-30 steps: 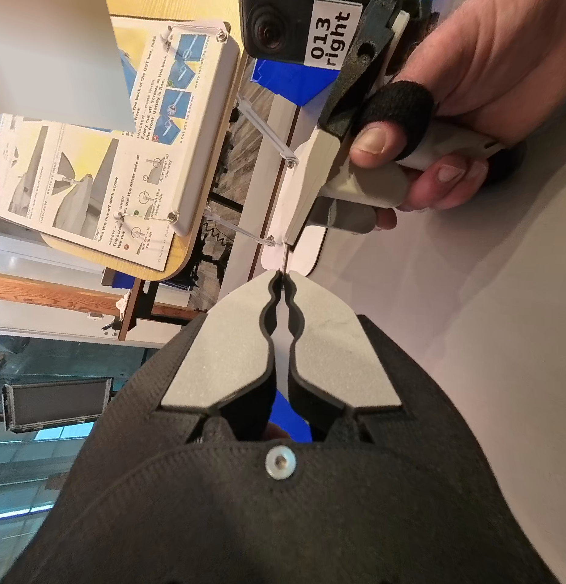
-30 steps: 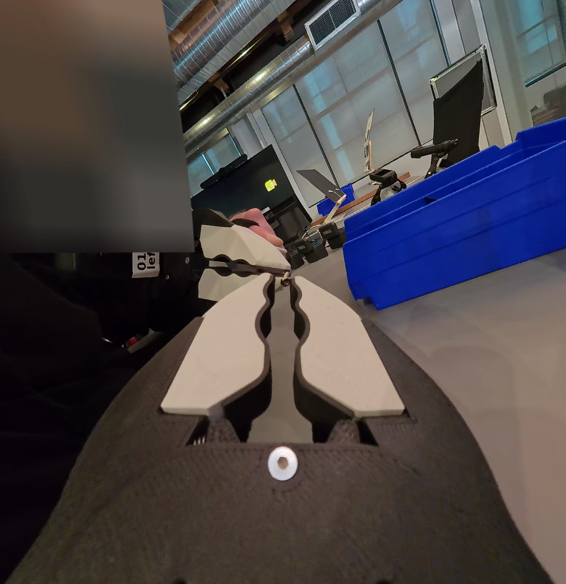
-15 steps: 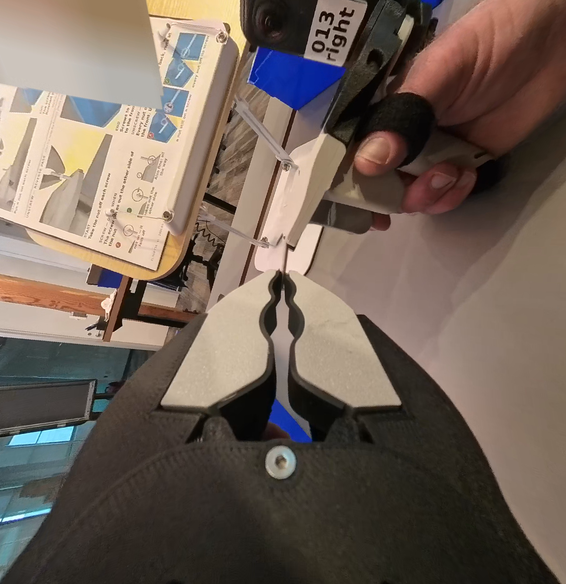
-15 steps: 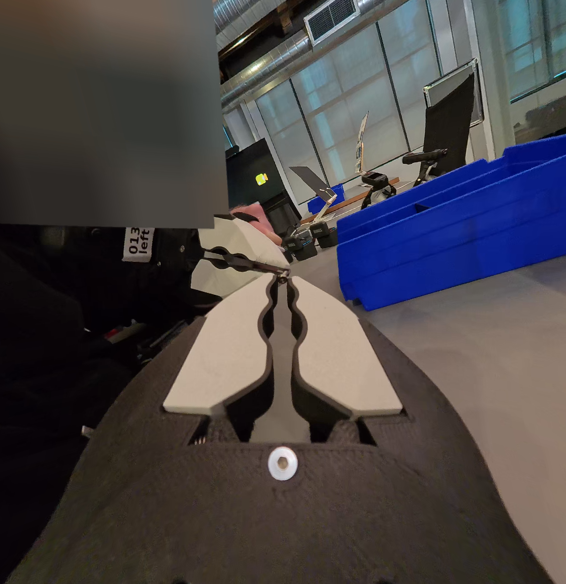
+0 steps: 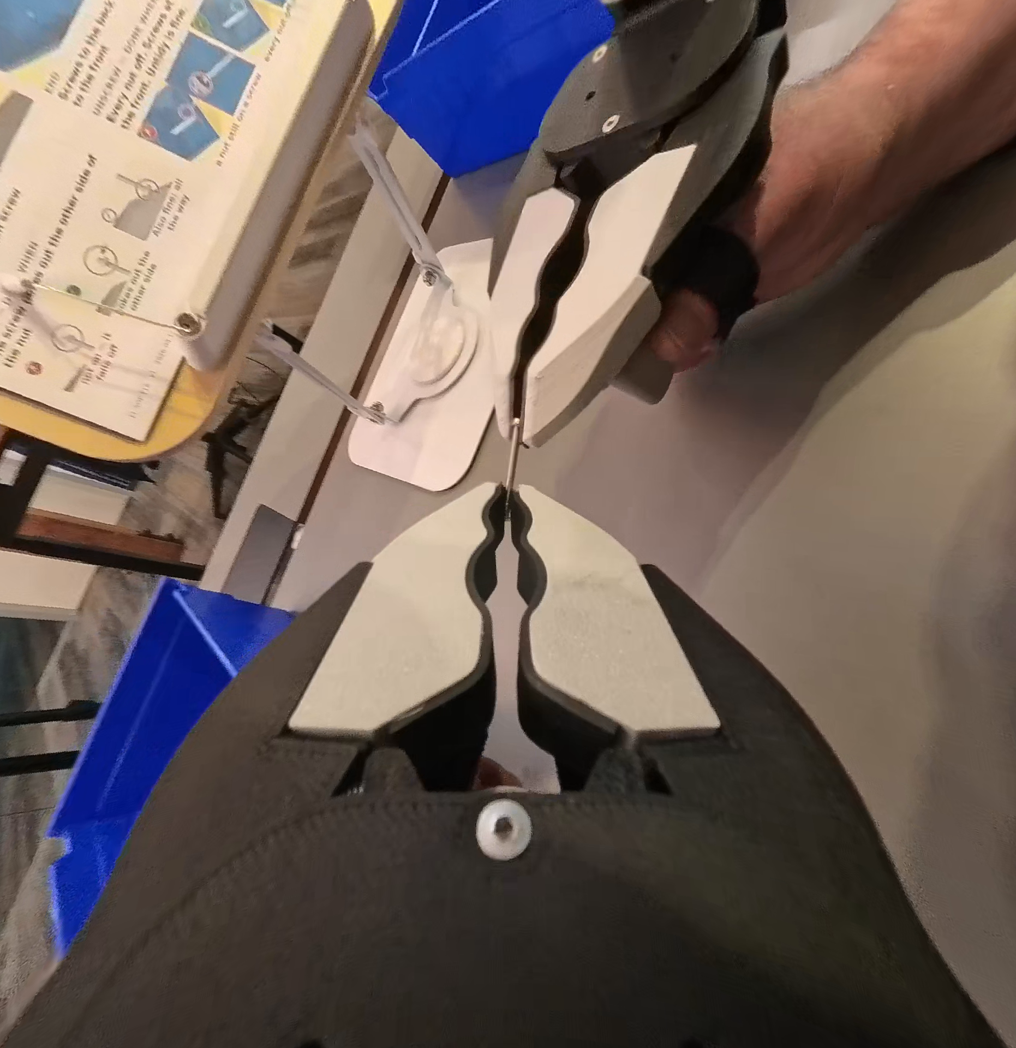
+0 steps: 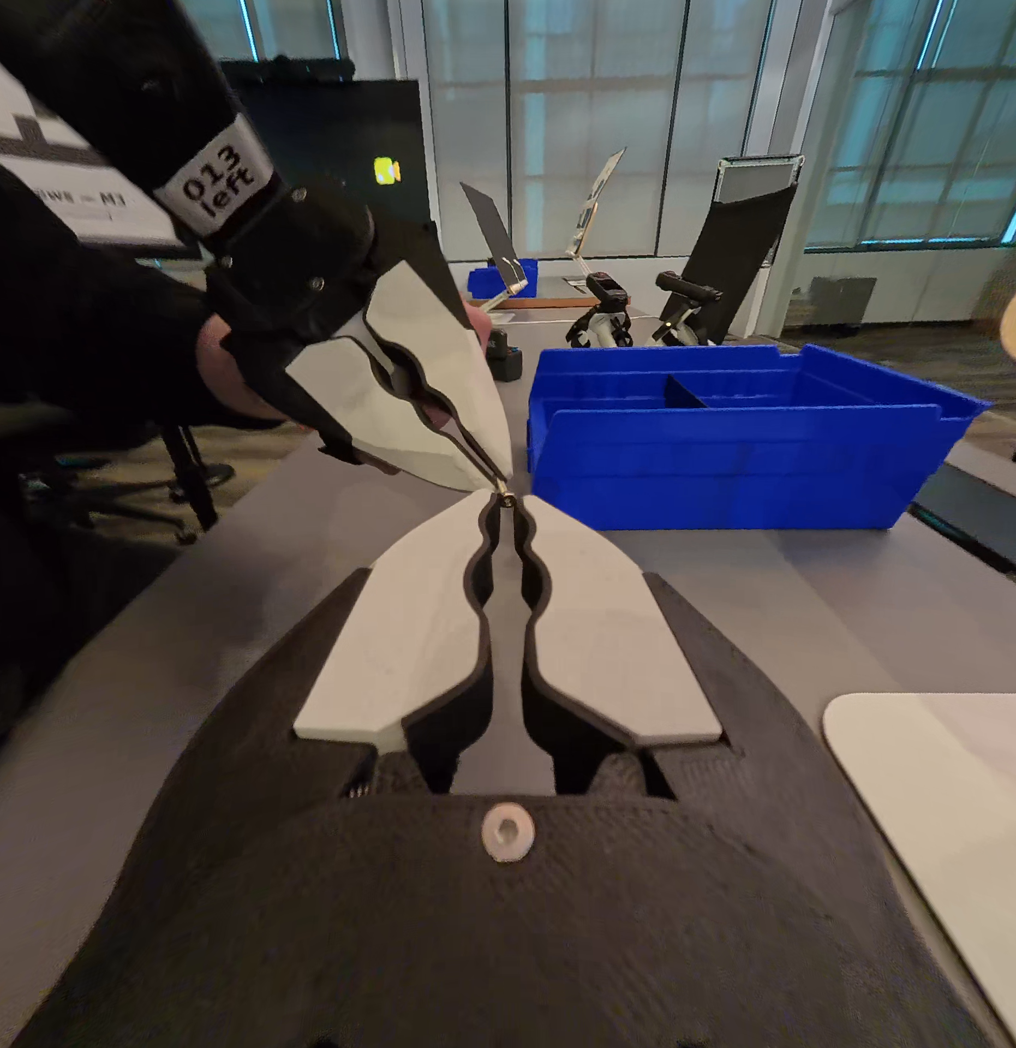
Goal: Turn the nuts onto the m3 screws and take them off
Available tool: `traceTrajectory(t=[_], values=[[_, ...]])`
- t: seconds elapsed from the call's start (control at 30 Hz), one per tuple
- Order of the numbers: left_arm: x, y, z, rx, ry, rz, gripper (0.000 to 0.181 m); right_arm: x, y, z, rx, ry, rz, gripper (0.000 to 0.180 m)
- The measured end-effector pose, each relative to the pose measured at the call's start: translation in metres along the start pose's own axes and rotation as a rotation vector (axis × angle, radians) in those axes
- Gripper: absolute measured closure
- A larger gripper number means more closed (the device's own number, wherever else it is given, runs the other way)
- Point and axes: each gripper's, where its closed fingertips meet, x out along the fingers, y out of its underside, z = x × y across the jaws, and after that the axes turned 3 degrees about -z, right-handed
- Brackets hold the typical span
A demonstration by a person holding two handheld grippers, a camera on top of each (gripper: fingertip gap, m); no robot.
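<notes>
A thin M3 screw (image 5: pixel 512 456) spans the short gap between my two grippers above the grey table (image 5: pixel 834 567). My left gripper (image 5: pixel 507 502) is shut on the screw's near end, and its tips also show in the right wrist view (image 6: pixel 501 481). My right gripper (image 6: pixel 507 499) is shut on a small round piece, apparently the nut (image 6: pixel 508 500), at the screw's other end. In the left wrist view the right gripper (image 5: pixel 517 426) comes in from the top, held by a hand (image 5: pixel 834 170). The two grippers' tips nearly touch.
A blue bin (image 6: pixel 738 448) stands just behind the grippers. Another blue bin (image 5: pixel 154 680) lies left. An instruction board (image 5: pixel 154 170) leans on a clear stand with a white base (image 5: pixel 432 431). A white plate's corner (image 6: pixel 948 822) shows at the lower right.
The right gripper has rolled about the screw, so its flat finger faces now show in the left wrist view. Both views have tilted. Both grippers stay shut on the screw's ends.
</notes>
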Motion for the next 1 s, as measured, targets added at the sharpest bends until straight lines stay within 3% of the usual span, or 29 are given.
traceTrajectory(t=[0.03,0.4,0.63,1.0], values=[[0.000,0.000,-0.001,-0.021,0.015,0.003,0.180,0.000,0.001,0.000,-0.033,0.011,0.015,0.175],[0.006,0.011,-0.005,-0.111,0.074,0.072,0.180,0.001,0.013,-0.003,-0.255,0.088,0.138,0.176],[0.008,0.013,-0.004,0.061,-0.002,0.122,0.180,0.001,0.016,-0.005,-0.163,0.068,0.135,0.175],[0.009,0.018,-0.003,0.082,-0.012,0.134,0.180,0.001,0.020,-0.007,-0.072,0.047,0.130,0.175]])
